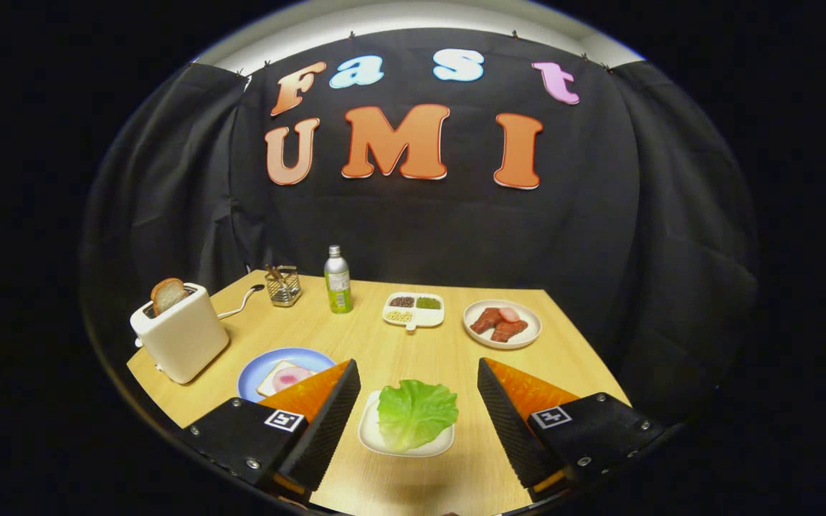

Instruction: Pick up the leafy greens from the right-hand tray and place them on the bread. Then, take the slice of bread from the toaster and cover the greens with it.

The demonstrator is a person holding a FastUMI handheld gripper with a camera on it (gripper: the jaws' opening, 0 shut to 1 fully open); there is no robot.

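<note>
the gripper [419, 373] hangs over a wooden table [355, 337], its fingers spread wide with nothing between them but air; each carries a square black-and-white marker. low in the middle of the frame, between the fingers, the leafy greens [416, 412] lie on a white tray [373, 436]. left of it, a blue plate [259, 369] holds bread [277, 380] with a pink slice on top. at far left a bread slice [167, 294] stands in the white toaster [182, 337]. a green-labelled bottle [338, 281], print too small to read, stands behind.
</note>
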